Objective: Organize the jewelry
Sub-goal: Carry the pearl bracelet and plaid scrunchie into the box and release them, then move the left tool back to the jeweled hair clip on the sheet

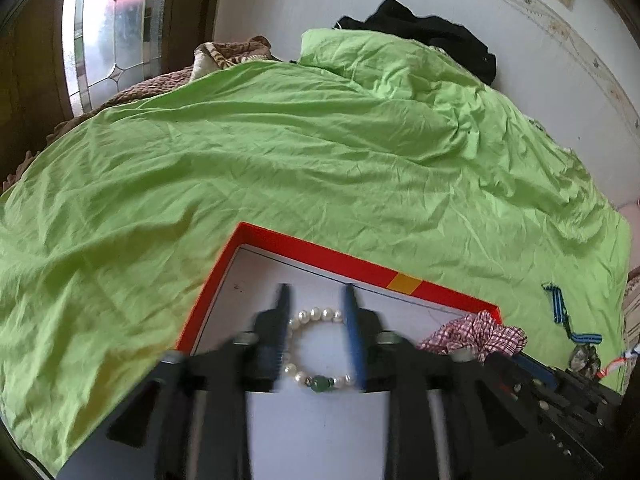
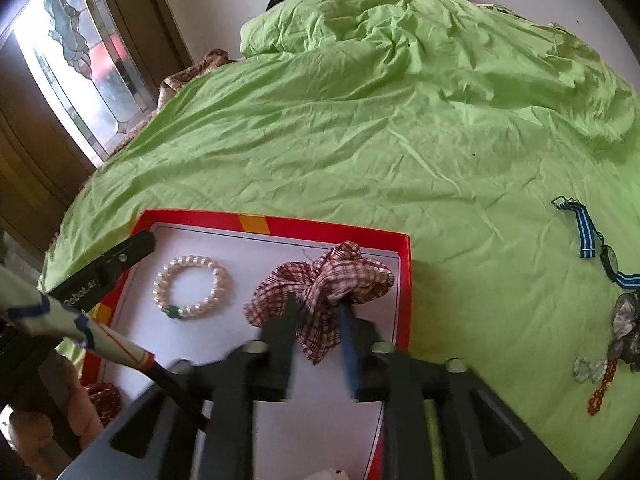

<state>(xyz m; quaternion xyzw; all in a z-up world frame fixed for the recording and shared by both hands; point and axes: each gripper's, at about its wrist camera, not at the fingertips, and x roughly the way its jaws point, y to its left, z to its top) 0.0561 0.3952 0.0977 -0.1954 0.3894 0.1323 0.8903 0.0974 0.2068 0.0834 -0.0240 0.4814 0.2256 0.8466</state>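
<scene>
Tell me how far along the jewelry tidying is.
Done: pearl bracelet and checked scrunchie lie in the red box. In hand: nothing; both tools stand open over them. Left on the green sheet: striped-strap watch, bead bracelets.

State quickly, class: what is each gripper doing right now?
Left gripper: open, fingers either side of the pearl bracelet, not gripping it.
Right gripper: open over the checked scrunchie, not gripping.

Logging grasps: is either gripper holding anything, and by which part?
Nothing held. Left gripper stands open around the pearl bracelet; right gripper open over the checked scrunchie.
</scene>
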